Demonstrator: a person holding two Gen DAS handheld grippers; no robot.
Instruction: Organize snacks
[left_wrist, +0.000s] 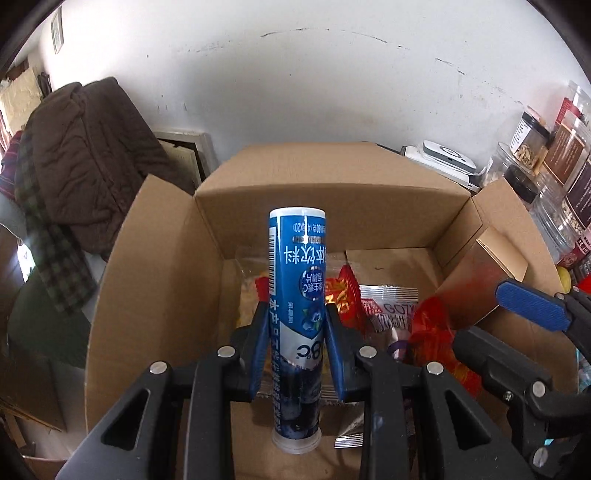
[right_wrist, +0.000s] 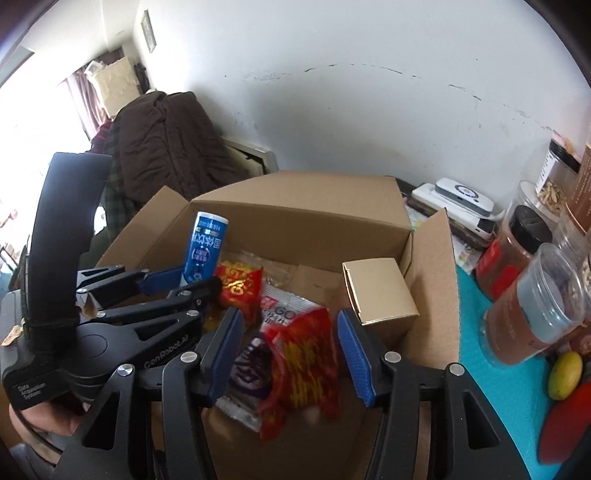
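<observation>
My left gripper (left_wrist: 296, 325) is shut on a blue tube of drink tablets (left_wrist: 297, 280), held upright and upside down over the open cardboard box (left_wrist: 332, 192). The tube also shows in the right wrist view (right_wrist: 204, 251), with the left gripper (right_wrist: 184, 282) around it. My right gripper (right_wrist: 291, 332) is open over the box, and a blurred red snack packet (right_wrist: 306, 369) lies between and below its fingers, not gripped. Its blue fingertip (left_wrist: 532, 304) shows in the left wrist view. In the box lie a red-gold packet (right_wrist: 240, 286), a white packet (right_wrist: 284, 306) and a small gold carton (right_wrist: 380, 291).
Clear jars with dark lids (right_wrist: 532, 295) stand on a teal mat (right_wrist: 517, 406) to the right of the box. A yellow fruit-like thing (right_wrist: 565, 374) lies there too. White devices (right_wrist: 461, 197) sit behind. A brown coat (right_wrist: 166, 147) hangs at the left.
</observation>
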